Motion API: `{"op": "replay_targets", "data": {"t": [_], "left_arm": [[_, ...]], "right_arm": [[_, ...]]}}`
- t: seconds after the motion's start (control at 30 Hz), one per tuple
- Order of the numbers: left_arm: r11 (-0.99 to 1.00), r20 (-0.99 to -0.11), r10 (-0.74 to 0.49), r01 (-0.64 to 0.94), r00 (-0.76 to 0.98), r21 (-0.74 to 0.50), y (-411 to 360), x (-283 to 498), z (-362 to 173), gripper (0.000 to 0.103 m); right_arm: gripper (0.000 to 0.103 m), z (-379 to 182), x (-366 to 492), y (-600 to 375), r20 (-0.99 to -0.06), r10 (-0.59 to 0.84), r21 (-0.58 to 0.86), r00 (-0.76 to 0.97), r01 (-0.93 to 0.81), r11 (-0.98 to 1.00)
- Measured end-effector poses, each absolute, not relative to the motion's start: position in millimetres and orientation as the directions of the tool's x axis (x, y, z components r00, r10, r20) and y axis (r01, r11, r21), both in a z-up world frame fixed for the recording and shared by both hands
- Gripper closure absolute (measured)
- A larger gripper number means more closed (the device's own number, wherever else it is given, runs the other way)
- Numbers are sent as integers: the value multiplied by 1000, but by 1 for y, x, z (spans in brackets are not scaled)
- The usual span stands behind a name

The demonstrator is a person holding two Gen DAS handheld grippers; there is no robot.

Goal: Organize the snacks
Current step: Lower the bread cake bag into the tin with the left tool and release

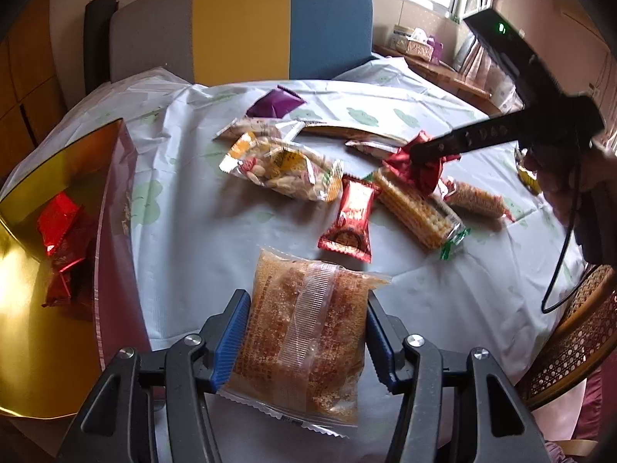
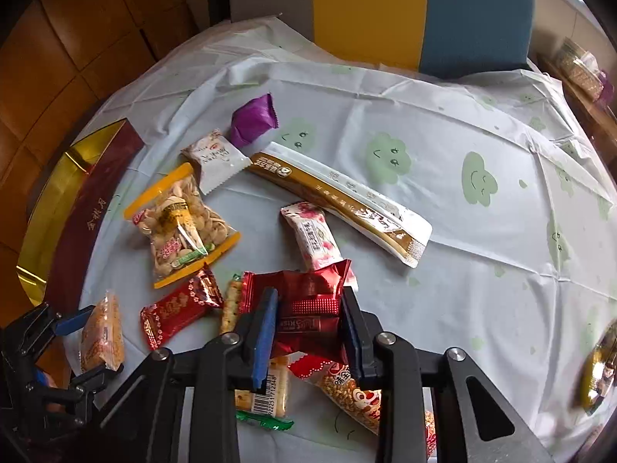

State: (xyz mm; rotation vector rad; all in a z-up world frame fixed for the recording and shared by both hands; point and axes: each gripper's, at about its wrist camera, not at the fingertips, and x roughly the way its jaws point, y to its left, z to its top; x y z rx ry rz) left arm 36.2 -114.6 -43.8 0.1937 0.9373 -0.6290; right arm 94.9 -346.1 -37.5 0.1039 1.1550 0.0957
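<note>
Right gripper [image 2: 308,332]: jaws narrow, pinching the crinkled red foil packet [image 2: 308,289]. Lift straight up so the cracker pack [image 2: 266,389] beneath is not dragged along.

Left gripper [image 1: 304,332]: half-open span filled by the clear bag of brown crisp squares [image 1: 304,332], blue pads against its edges.

Gold-lined box [image 1: 46,270] lies at the table's left edge, just beside the left gripper, red packets already inside. Peanut bag [image 2: 181,223] and other snacks lie loose between.

I'm seeing a round table [image 2: 482,289] wearing a pale cloud-print cloth, snack packets lying mid-tabletop: peanuts [image 2: 179,223], purple sachet [image 2: 252,119], long gold stick pack [image 2: 339,202]. Gold box [image 1: 46,277] sitting at its left edge.
</note>
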Motion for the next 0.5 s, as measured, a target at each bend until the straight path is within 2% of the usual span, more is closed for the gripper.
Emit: {"op": "replay_targets", "data": {"t": [0.27,0.37,0.5], "left_arm": [[814,-743,-483,551,463,-185,-98,35,-9,45],[827,-713,-506,510,486,-239,-79,42,8,45],[869,-687,-478,408,547,-279,-39,58,29,45]], "right_arm": [[71,-42,95,-346,-917,110,109,383,-23,994],[70,-42,94,-346,-918,106,106,382,-22,994],[70,-42,94,-344,-918,96,93,386,-27,995]]}}
